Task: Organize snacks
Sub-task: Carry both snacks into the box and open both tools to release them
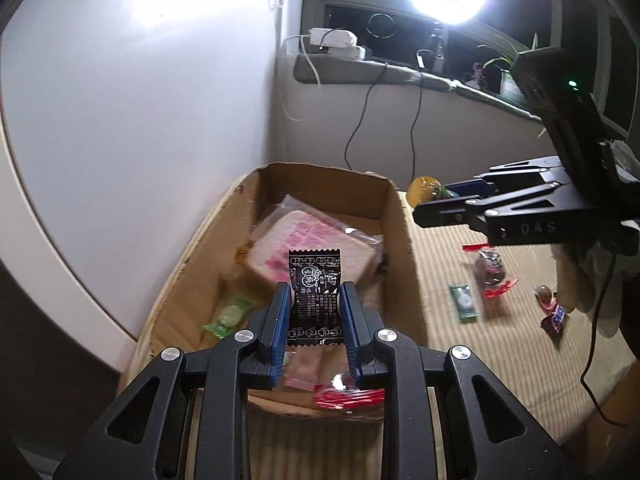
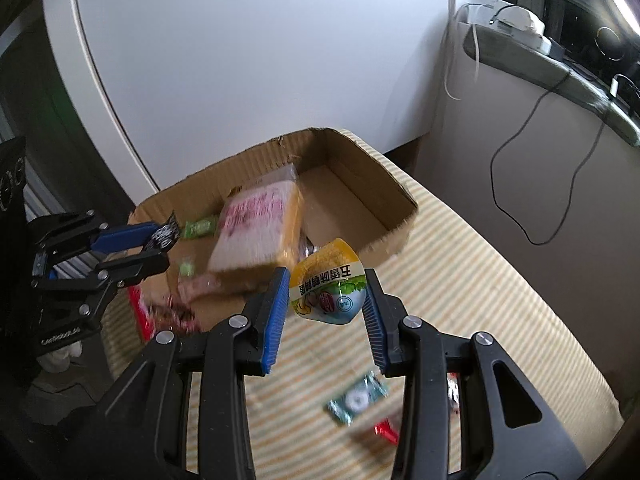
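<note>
Now left gripper [image 1: 315, 312] clamped on black sachet [image 1: 316, 300] above box [image 1: 404, 264], right gripper [image 2: 326, 304] pinching yellow cup [image 2: 328, 284] near box wall, snacks behind the fingers blurred, partly hidden.

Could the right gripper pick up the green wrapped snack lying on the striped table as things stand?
Probably not yet. The right gripper is shut on the yellow pouch, so its jaws are occupied. The green wrapped snack lies uncovered on the table just below it, so the path itself looks free.
</note>
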Demonstrator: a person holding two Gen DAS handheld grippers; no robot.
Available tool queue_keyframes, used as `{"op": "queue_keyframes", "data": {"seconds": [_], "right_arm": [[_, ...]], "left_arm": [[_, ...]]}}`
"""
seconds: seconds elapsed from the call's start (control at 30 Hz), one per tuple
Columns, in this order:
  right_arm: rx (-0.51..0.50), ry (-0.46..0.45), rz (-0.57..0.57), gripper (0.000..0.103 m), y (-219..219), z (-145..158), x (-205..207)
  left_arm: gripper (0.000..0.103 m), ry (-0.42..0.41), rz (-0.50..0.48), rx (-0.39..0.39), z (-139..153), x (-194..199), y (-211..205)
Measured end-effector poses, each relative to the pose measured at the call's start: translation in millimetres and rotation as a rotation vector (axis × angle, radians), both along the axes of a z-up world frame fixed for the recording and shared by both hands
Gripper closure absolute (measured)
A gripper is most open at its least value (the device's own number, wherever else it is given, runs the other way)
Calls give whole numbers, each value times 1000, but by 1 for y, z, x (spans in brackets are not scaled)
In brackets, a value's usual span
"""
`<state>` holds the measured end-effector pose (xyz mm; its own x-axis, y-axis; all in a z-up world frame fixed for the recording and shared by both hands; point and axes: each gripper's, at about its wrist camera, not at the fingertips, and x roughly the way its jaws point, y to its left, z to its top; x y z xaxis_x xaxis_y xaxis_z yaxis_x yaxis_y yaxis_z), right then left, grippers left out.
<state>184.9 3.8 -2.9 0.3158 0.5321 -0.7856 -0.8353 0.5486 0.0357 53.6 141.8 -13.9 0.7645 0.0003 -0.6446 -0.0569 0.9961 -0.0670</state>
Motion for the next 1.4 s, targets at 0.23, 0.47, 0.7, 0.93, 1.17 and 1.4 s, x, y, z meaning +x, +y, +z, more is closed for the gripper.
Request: {"op": "queue_keyframes", "data": {"seconds": [0.23, 0.47, 0.7, 0.93, 1.17, 1.4], "right_arm": [[-14, 24, 12, 65, 29, -12, 16], [-28, 41, 18, 65, 40, -22, 25], [-30, 45, 26, 64, 46, -23, 28], [-31, 13, 18, 36, 51, -21, 24], [-16, -11, 4, 18, 46, -13, 23], [-19, -4, -22, 18, 40, -11, 25]], "left_arm": [[80, 11, 22, -10, -6, 4, 15], [80, 18, 34, -26, -9, 8, 21], [80, 20, 37, -23, -9, 10, 22], [57, 12, 55, -24, -8, 8, 25], [53, 6, 59, -13, -3, 5, 23], [53, 1, 58, -7, -1, 2, 20]]}}
